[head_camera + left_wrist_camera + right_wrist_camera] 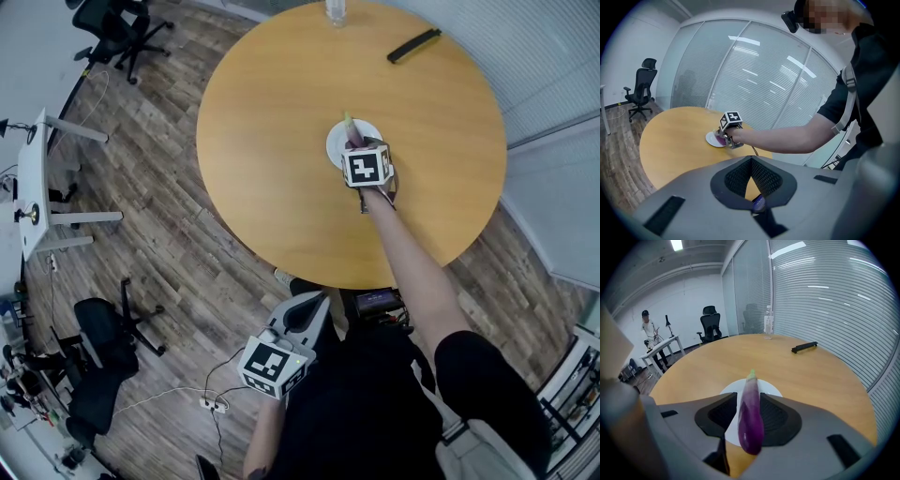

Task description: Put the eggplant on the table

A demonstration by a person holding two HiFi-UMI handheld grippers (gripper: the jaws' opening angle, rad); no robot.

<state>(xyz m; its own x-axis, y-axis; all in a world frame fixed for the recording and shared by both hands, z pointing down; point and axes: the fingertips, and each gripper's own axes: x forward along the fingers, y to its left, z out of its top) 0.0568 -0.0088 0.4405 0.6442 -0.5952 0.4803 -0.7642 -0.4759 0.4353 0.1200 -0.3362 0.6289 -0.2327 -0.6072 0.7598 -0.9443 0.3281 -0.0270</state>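
A long purple eggplant [751,418] with a green tip lies between the jaws of my right gripper [749,398], which is shut on it. It points away over a small white plate [772,390] on the round wooden table [811,376]. From the head view, the right gripper [352,141] is over the plate [370,132] near the table's [272,122] middle, and the eggplant's [349,124] tip pokes out ahead. My left gripper [312,305] hangs below the table's near edge, off the table. Its jaws [751,161] meet at the tips with nothing in them.
A clear water bottle [336,11] stands at the table's far edge, and a flat black bar [413,45] lies to its right. Office chairs [117,33] and a white desk [33,178] stand on the wooden floor at left. Glass walls with blinds [825,296] run along the right.
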